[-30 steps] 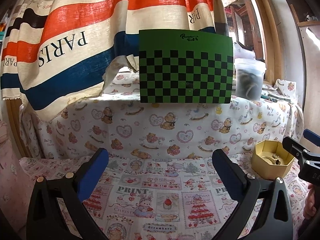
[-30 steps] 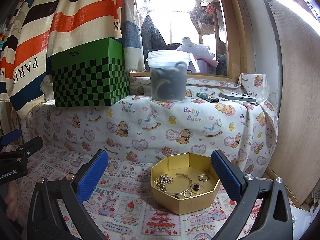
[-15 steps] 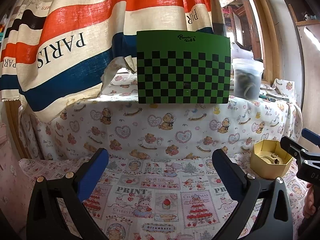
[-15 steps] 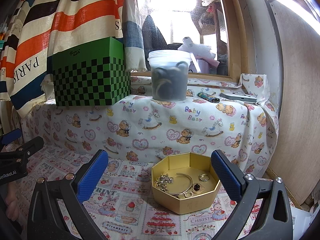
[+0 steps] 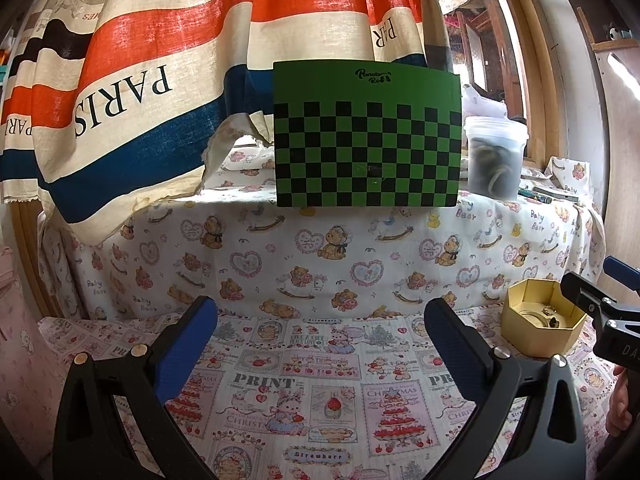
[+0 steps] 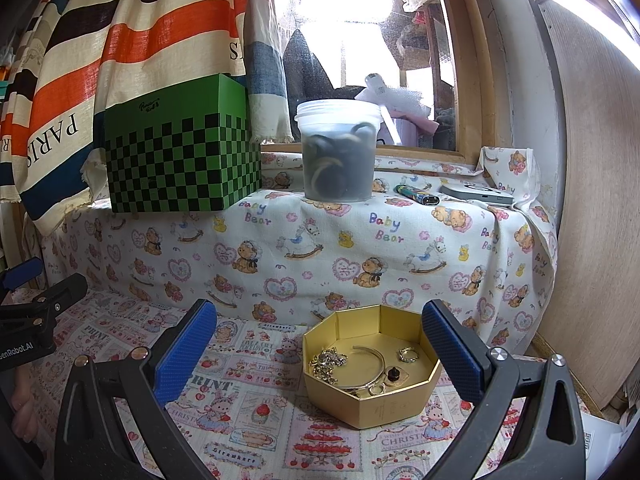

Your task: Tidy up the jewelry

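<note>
right wrist view has the gold octagonal box [image 6: 370,376] sitting low center of the frame on the printed cloth [image 6: 248,412], lid off or lidless, can't tell which. inside it: a tangle of chain [image 6: 329,363] at the left, a thin bangle [image 6: 370,360] curving through the middle, a ring [image 6: 408,355] toward the upper right, a small dark-stoned piece [image 6: 394,374] lower right, plus another little ring by the front wall. no loose jewelry on the cloth that i can spot.

right gripper [image 6: 320,354] is spread wide, nothing between the blue pads, with the box framed between them. left gripper [image 5: 320,350] is also spread and empty, pointed at bare cloth in the lower middle of its own view, with the box off at the right edge.

progress-wise, honestly ambiguous. everything being in 1 box fits a finished gather-up, but it also fits a jumbled pile waiting to be sorted out somewhere, maybe the green checkered box [image 6: 180,160] on the ledge at upper left. pictures don't settle which.
</note>
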Motion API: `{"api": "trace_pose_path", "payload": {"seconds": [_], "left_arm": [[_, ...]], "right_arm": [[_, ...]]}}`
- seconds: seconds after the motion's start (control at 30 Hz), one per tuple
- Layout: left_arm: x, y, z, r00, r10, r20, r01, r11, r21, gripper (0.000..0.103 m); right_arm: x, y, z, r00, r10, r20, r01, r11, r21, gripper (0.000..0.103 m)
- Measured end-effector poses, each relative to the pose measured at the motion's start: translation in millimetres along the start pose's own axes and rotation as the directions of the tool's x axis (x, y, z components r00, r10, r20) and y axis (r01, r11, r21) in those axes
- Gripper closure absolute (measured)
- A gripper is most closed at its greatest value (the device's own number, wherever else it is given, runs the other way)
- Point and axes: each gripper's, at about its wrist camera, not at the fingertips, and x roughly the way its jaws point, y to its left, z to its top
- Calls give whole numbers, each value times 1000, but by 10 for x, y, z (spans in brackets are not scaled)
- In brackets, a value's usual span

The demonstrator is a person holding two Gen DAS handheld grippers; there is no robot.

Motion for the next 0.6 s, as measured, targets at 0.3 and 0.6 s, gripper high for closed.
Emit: {"api": "trace_pose_path", "payload": {"seconds": [0.3,0.6], "left_arm": [[-4,-6,-1,1000,-1,-1,1,1000,3,0],[-6,-7,-1,1000,-1,-1,1,1000,2,0]], "right_arm": [[5,-1,-1,1000,0,0,0,1000,0,0],[5,-3,-3,1000,-1,1,1,1000,0,0]]}}
